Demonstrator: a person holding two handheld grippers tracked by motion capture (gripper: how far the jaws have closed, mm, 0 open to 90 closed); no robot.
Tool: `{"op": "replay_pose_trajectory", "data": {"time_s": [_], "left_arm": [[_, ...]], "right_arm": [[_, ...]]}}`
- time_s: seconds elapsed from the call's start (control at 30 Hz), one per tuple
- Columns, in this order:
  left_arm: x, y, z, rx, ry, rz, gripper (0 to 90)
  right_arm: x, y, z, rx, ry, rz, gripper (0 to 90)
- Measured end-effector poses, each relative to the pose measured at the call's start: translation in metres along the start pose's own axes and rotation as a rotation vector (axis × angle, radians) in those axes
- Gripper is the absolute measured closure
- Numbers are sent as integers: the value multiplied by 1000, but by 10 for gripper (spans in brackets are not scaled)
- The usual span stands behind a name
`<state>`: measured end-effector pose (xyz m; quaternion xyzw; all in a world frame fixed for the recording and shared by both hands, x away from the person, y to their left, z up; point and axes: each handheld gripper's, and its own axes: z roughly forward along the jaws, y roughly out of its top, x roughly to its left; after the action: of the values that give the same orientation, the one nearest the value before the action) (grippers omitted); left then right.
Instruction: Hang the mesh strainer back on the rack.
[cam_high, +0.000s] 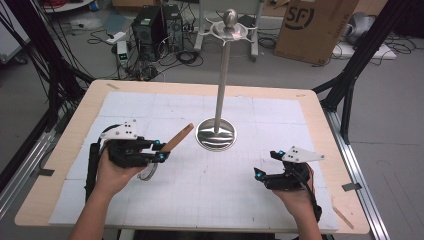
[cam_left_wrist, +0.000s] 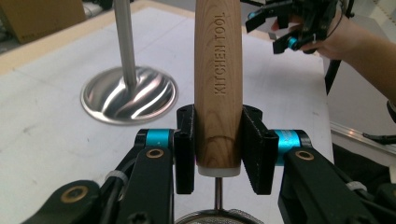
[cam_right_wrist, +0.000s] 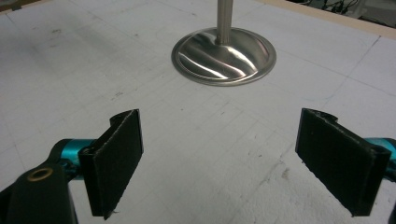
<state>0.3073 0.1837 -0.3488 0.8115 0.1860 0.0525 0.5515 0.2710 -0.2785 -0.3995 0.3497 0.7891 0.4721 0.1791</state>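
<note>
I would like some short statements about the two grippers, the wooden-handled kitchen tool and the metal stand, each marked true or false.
1. The left gripper is shut on the wooden handle of a kitchen tool. True.
2. The right gripper holds a spoon. False: its jaws stand wide apart with nothing between them.
3. The metal stand lies on its side. False: it stands upright on its round base, on the white mat.
4. The handle bears the words KITCHEN TOOL. True.
5. The tool already hangs from the top of the stand. False: it is in the left gripper, apart from the stand.
</note>
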Motion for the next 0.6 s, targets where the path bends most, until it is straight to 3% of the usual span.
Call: {"op": "replay_pose_trajectory", "data": {"time_s": [0.23,0.37,0.6], "left_arm": [[2,20,0,-37,-29,27,686],[5,28,2,-35,-37,50,686],[13,42,3,-78,-74,38,686]], "right_arm": [[-1,0,-2,-7,-4,-1,139],[-1,0,-2,-7,-3,-1,139],[-1,0,-2,-5,-2,4,139]]}}
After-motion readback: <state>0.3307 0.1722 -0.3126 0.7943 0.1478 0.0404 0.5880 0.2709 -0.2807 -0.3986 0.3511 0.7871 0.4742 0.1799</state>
